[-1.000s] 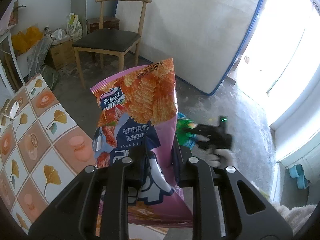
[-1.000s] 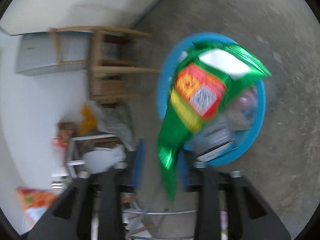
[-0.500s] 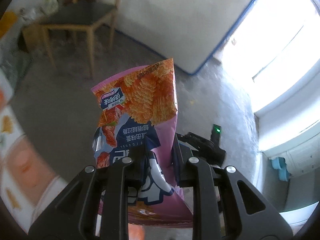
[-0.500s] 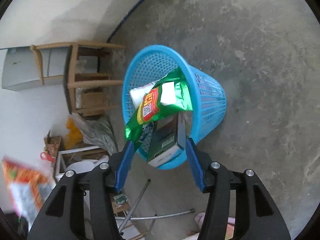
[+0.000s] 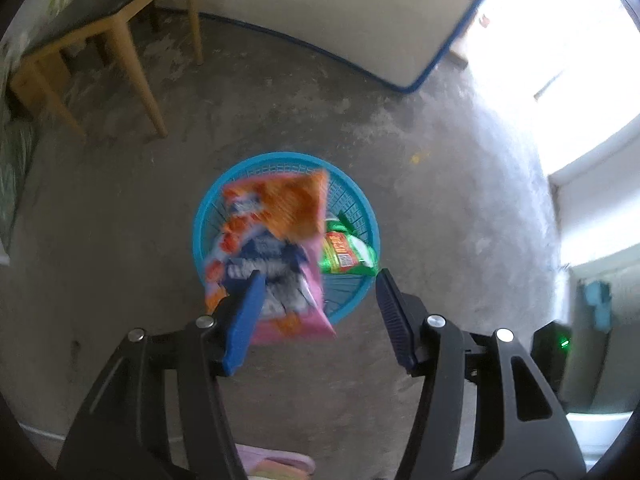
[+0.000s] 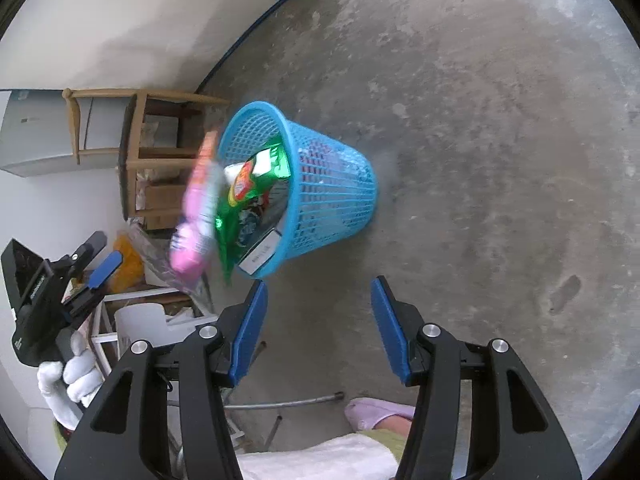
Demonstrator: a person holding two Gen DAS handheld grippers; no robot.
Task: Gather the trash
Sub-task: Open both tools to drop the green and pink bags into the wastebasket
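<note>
**Trash dropping toward the blue basket**

Trash here means two snack wrappers, and both are at the basket. In the left wrist view, the left tool (image 5: pixel 316 316) has its blue pads spread wide with nothing between them; the pink snack bag (image 5: pixel 272 256) shows blurred just past the left pad, loose in the air over the mouth of the blue basket (image 5: pixel 360 292). It looks to be mid-drop, and whether it lands fully inside cannot be told. The right tool (image 6: pixel 316 320) is likewise spread apart and empty, low in the right wrist frame.

Beyond it, the green wrapper (image 6: pixel 256 184) lies in the basket with its tail hanging over the rim, beside a white box (image 6: pixel 260 256) leaning at the lip. So the step in hand is the release, nearly done. The next move, by my judgement, calls for checking that both wrappers settle inside, then turning away for more litter.

Round about: a pink slipper (image 6: pixel 376 412) at the lower edge, metal rods (image 6: pixel 288 402) on the concrete floor (image 6: pixel 500 160), and a wooden chair (image 5: pixel 120 40) at the upper left of the left view. A white mattress (image 5: pixel 340 12) leans on the far wall. The overhanging green tail could catch or tip out.
</note>
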